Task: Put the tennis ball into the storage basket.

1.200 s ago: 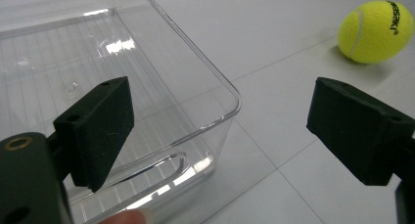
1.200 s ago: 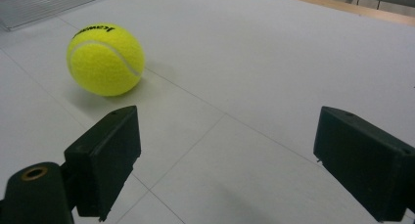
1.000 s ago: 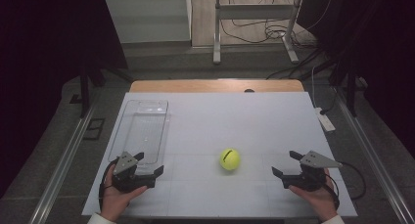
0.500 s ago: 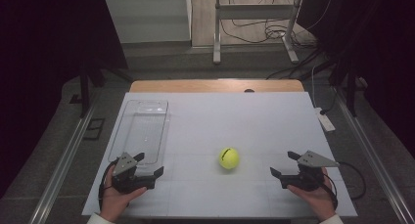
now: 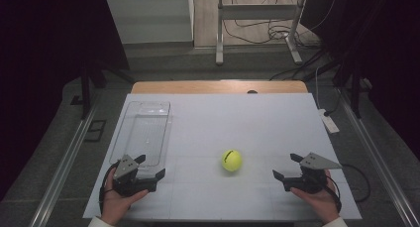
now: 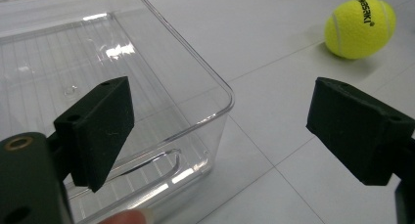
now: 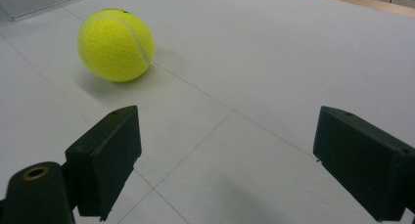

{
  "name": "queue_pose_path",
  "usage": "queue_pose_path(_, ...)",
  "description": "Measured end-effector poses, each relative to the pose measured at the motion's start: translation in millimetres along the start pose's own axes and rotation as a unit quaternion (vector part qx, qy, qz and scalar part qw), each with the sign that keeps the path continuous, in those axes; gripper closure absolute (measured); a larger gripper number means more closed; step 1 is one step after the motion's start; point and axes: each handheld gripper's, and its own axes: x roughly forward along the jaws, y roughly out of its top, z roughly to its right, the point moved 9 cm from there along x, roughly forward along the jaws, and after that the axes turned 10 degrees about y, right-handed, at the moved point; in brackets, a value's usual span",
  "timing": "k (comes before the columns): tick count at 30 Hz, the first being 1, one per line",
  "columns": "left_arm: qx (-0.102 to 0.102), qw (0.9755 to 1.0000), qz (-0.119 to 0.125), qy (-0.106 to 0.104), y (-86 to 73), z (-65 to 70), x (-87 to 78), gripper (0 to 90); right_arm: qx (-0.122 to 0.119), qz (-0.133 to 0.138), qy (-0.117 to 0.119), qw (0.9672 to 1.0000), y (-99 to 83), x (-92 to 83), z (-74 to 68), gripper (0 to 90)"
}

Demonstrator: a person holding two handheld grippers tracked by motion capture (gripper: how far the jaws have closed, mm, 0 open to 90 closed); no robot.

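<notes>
Yellow tennis ball (image 5: 232, 160) on white table (image 5: 247, 123). Clear plastic bin (image 5: 143, 130) at ten o'clock of it. Left gripper (image 5: 150, 168) and right gripper (image 5: 287, 166) nearest, jaws apart, empty.

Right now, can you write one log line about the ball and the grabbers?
tennis ball: on table, untouched | clear bin: empty | left gripper: open, by bin | right gripper: open

Right gripper (image 5: 293, 168) is edging slightly left across the table toward the tennis ball (image 5: 231, 160), jaws staying spread. Left gripper (image 5: 150, 168) is sitting marginally lower beside the clear bin (image 5: 130, 123). Ball position is reading the same.
</notes>
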Motion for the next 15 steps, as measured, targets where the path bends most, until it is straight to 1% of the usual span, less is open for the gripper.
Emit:
queue_pose_path(6,0.002,1.0000,0.001,0.002,1.1,0.4,0.1,11.3,0.001,-0.001,-0.001,1.0000,-0.4,-0.2,0.8,11.0)
queue_pose_path(15,0.016,0.9998,0.002,0.008,5.2,4.3,-0.6,11.3,0.001,0.000,0.001,1.0000,-0.4,-0.3,0.3,10.9)
